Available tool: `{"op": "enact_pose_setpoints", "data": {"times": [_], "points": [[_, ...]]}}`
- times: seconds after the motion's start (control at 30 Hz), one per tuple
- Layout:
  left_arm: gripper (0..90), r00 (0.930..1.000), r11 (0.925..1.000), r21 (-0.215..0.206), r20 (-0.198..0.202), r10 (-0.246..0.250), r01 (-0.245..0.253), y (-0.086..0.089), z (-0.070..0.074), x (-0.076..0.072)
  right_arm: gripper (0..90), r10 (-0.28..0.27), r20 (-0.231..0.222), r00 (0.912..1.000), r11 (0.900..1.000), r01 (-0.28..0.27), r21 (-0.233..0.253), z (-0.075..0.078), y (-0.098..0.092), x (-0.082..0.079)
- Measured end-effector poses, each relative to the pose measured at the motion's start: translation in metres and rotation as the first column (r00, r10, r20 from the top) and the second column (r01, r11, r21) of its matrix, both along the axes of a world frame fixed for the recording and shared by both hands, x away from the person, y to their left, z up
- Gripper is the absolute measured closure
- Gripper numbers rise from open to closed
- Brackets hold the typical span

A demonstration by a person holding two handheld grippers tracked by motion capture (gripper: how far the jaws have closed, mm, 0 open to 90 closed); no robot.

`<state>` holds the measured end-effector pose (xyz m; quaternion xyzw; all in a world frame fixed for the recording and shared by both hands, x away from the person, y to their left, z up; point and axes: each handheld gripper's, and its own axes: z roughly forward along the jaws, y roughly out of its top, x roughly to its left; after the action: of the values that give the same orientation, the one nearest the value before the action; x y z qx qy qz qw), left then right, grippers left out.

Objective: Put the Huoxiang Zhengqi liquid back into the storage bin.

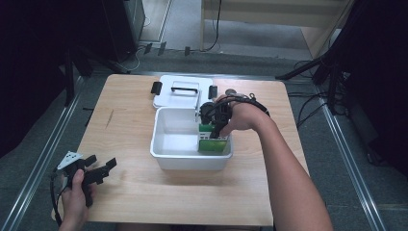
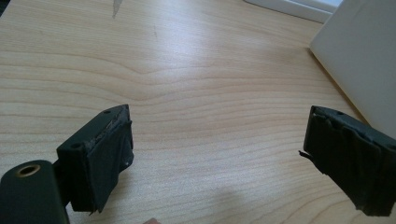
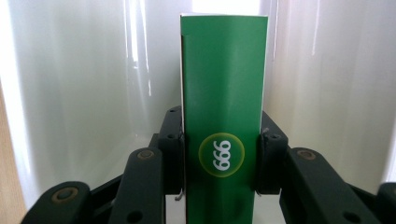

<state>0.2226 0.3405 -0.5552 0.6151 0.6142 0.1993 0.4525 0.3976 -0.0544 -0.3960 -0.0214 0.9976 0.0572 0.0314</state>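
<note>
Two grippers on a wooden table (image 1: pixel 134 96), landmark is the white bin (image 1: pixel 166 156) sitting mid-table. Right gripper (image 1: pixel 215 129) reaches down into the bin at its right end, hand (image 1: pixel 243 115) above the rim there. Its jaws are closed on a green box (image 3: pixel 223 121), one pad on each narrow side; in the right gripper view the box stands upright between them, white "666"-style mark in a yellow-ringed circle facing the camera, bin's white inner walls behind and on both sides. Whether the box bottom touches the bin floor: cannot tell. A second green box (image 1: pixel 212 146) stands inside the bin against the near right wall, just in front of the gripped one. White lid (image 1: pixel 185 98) with a black handle (image 1: pixel 184 89) lies flat on the table just behind the bin, touching or nearly touching its far rim; black latches at the lid's left and right ends. Left gripper (image 1: pixel 102 169) is well to the left of the bin, near the table's front-left corner, held low over the wood by the left hand (image 1: pixel 74 199), grey plate on top, cable trailing off the edge. Its jaws are spread wide, nothing between them but bare tabletop; left gripper view shows the bin's outer wall (image 2: pixel 359 60) at the right edge, apart from the jaws.
</note>
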Motion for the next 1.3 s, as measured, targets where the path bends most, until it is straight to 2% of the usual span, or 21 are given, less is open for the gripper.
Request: {"op": "enact_pose_setpoints", "data": {"times": [0.13,0.27,0.57,0.63,0.73,0.77,0.8,1.13,1.3], "points": [[9.1,1.0000,1.0000,-0.001,0.000,0.001,-0.001,0.000,0.000,0.000,62.6,-0.017,0.005,0.9999,1.000,0.017,0.000,0.000,0.000,0.001],[9.1,1.0000,1.0000,0.000,0.001,0.001,-0.001,0.000,0.000,0.000,59.9,-0.037,0.011,0.9993,0.999,0.037,0.024,0.005,-0.003,0.001],[9.1,1.0000,1.0000,0.001,-0.002,0.003,-0.003,0.000,0.000,0.000,44.9,-0.070,0.031,0.9971,0.996,0.068,0.063,0.021,-0.012,-0.003],[9.1,1.0000,1.0000,0.000,-0.002,0.004,-0.004,0.000,0.000,0.000,41.9,-0.086,0.025,0.9960,0.993,0.084,0.081,0.025,-0.014,-0.004],[9.1,1.0000,1.0000,-0.001,-0.002,0.003,-0.003,0.000,0.000,0.000,39.0,-0.098,0.023,0.9949,0.992,0.096,0.083,0.031,-0.017,-0.006],[9.1,1.0000,1.0000,-0.001,-0.002,0.003,-0.003,0.000,0.000,0.000,38.5,-0.120,0.016,0.9927,0.989,0.118,0.086,0.033,-0.018,-0.007],[9.1,1.0000,1.0000,-0.002,-0.002,0.004,-0.004,0.000,0.000,0.000,37.9,-0.111,0.015,0.9937,0.990,0.109,0.095,0.035,-0.020,-0.007],[9.1,1.0000,1.0000,-0.002,-0.003,0.003,-0.003,0.000,0.000,0.000,33.0,-0.158,0.017,0.9873,0.977,0.154,0.147,0.053,-0.035,-0.011],[9.1,1.0000,1.0000,-0.001,-0.002,0.003,-0.003,0.000,0.000,0.000,31.8,-0.193,0.021,0.9809,0.969,0.188,0.163,0.058,-0.045,-0.013]]}}
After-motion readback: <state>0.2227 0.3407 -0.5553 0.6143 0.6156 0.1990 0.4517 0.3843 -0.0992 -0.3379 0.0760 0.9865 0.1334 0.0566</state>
